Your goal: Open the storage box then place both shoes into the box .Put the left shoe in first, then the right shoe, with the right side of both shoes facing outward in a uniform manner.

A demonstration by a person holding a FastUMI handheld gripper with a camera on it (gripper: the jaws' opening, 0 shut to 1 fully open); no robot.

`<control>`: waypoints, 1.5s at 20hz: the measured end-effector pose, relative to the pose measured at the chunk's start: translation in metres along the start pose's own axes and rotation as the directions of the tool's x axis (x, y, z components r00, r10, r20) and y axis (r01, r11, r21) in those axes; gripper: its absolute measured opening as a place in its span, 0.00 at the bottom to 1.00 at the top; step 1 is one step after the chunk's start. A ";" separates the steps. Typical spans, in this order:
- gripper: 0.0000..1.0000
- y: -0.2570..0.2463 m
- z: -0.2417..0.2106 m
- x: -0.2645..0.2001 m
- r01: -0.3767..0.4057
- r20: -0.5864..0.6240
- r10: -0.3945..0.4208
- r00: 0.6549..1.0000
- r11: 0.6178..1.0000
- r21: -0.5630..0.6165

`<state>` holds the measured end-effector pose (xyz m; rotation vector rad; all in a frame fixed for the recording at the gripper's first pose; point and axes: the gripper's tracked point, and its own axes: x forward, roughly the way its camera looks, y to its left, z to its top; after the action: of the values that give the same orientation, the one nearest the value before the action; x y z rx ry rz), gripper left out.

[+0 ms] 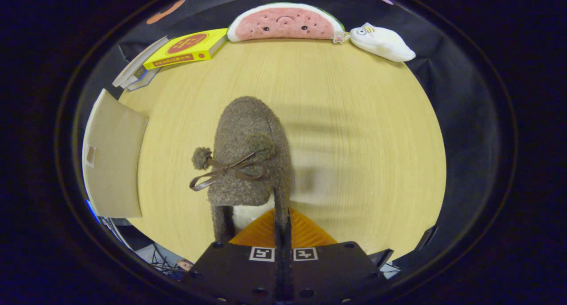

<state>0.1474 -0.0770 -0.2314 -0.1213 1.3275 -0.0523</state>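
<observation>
box flap: beige cardboard panel (113,156) at far left of the counter, looks like the storage box's opened lid; box interior not visible, so cannot confirm fully open
books: yellow book (188,48) on a stack of grey ones, far left corner
shoe: fuzzy brown shoe (248,154) with pompom and ribbon bow, just ahead of the fingers, toe pointing away, hanging above the counter
gripper: gripper (282,227) fingers clenched together on the shoe's heel rim, right wall of the collar pinched between them
counter: pale wood counter (354,119), blurred shadow right of the shoe suggests the shoe is in motion
toys: watermelon plush (283,24) far centre, white plush (383,43) far right, both against the wall
step: judged as carrying one shoe toward the box; which shoe (left or right) cannot tell
next move: needs a swing left to the box opening, then lowering the shoe in with its right side facing outward before letting go
risk: thin grip on soft collar, shoe may sag or twist
</observation>
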 end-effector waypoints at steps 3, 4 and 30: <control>0.01 0.005 -0.003 -0.006 -0.003 -0.008 0.003 1.000 0.999 0.044; 0.01 0.011 -0.002 -0.013 -0.026 -0.002 0.026 1.000 0.998 0.061; 0.00 0.340 0.051 -0.178 -0.285 0.240 0.266 0.934 0.957 0.051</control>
<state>0.1440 0.2825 -0.0883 0.1300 1.0964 0.1404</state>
